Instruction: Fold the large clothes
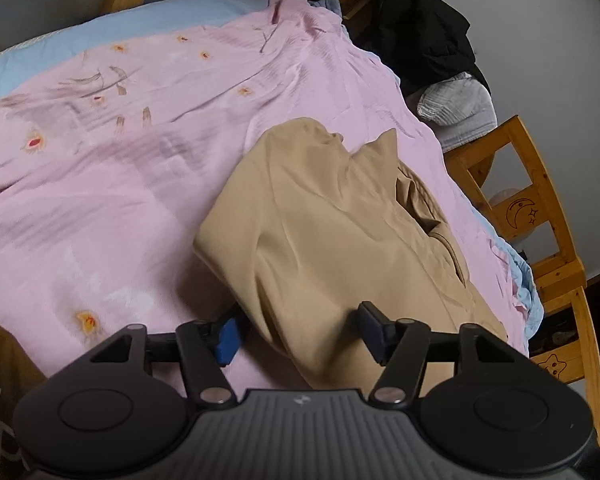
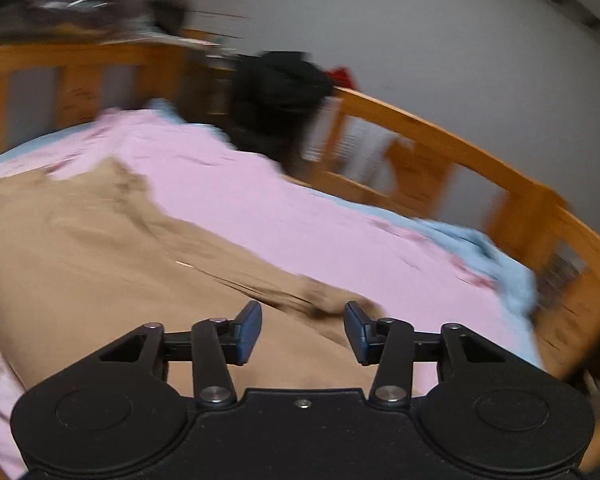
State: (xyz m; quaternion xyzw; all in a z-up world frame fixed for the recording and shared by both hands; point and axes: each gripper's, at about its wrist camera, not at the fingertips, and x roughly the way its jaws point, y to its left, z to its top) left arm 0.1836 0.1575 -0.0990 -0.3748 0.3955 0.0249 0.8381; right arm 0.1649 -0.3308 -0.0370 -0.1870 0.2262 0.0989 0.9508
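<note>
A tan garment [image 1: 332, 224] lies partly folded on the pink bedspread [image 1: 120, 152], with a collar or pocket flap showing at its right side. My left gripper [image 1: 300, 330] is open, its jaws on either side of the garment's near edge, with cloth bulging between them. In the right wrist view the same tan garment [image 2: 100, 256] spreads across the left and centre. My right gripper [image 2: 303, 330] is open just above the garment's near right part. That view is blurred by motion.
A wooden bed rail [image 1: 548, 220] runs along the right side and also shows in the right wrist view [image 2: 460, 148]. A black garment [image 1: 424, 32] and a grey pillow [image 1: 456, 104] sit at the far corner. A light blue sheet [image 2: 480, 248] edges the bedspread.
</note>
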